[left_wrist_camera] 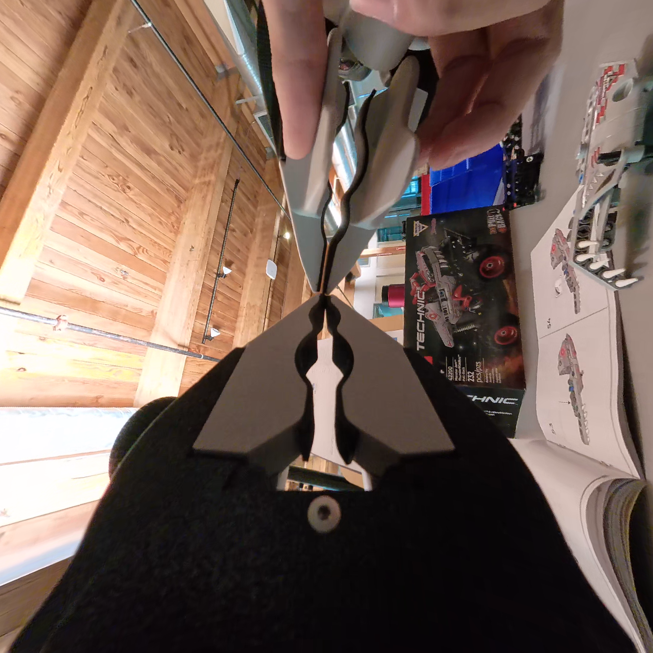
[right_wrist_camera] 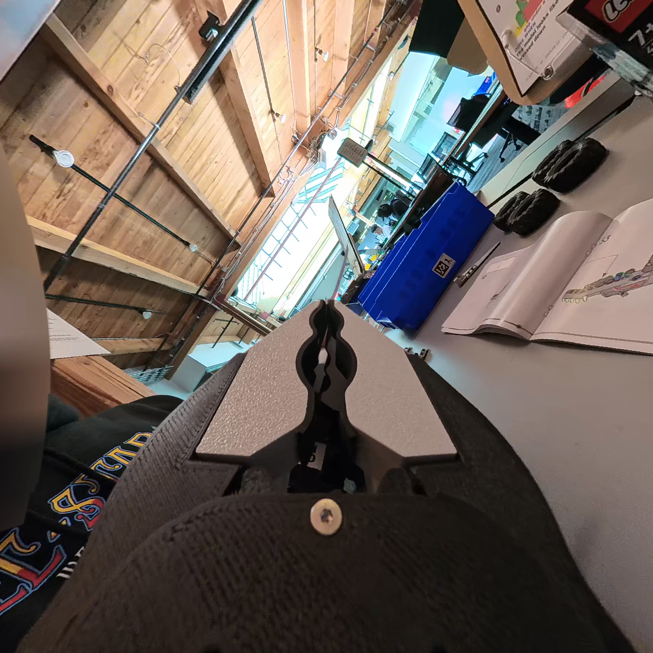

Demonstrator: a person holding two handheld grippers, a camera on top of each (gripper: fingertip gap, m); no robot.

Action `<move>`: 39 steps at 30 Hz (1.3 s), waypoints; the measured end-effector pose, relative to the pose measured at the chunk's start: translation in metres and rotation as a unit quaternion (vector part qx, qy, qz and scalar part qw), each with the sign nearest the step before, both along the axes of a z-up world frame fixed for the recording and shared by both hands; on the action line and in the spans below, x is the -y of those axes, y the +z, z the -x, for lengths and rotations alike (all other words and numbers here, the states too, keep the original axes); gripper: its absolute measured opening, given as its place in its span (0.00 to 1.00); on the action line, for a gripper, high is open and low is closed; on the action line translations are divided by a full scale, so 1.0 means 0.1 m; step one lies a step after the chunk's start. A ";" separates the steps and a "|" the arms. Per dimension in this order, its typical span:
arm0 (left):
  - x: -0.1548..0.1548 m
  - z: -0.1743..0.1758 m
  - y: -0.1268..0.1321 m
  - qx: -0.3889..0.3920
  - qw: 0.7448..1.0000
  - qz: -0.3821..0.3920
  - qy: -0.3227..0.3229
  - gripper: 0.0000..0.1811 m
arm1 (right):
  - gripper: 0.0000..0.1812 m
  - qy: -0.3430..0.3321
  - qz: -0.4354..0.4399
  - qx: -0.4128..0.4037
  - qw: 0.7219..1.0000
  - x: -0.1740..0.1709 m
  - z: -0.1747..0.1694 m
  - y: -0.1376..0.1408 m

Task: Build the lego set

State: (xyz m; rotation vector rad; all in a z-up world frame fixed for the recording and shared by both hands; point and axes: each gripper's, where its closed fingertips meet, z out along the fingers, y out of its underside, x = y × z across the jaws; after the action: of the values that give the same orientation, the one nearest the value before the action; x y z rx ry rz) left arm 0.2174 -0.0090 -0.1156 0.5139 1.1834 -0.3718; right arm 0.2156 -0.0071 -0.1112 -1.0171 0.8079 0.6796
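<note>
In the left wrist view my left gripper is shut, its fingertips together with nothing between them. The other gripper, held in a hand, points down from above, also shut, tip to tip with mine. In the right wrist view my right gripper is shut in the air above the table; no Lego part shows at its tips. A part-built grey model with white teeth lies at the right, blurred. The open instruction booklet lies beside it and also shows in the right wrist view.
The black Lego box stands behind the booklet. A blue bin sits on the grey table. Black tyres lie beyond the booklet, and a thin grey part lies by its edge. A person's dark shirt is at lower left. Left and right tips are no more than a few centimetres apart. Both grippers' tips are roughly 15 cm from the part-built grey model.
</note>
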 end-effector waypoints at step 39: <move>-0.06 0.03 0.00 0.025 0.999 -0.025 0.002 0.00 | 0.00 0.005 0.000 0.002 1.000 -0.04 0.01 -0.01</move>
State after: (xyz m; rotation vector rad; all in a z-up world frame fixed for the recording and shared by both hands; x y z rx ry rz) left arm 0.2148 -0.0033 -0.1158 0.5616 1.1476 -0.3258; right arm 0.2148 -0.0035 -0.1119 -1.0224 0.8001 0.6853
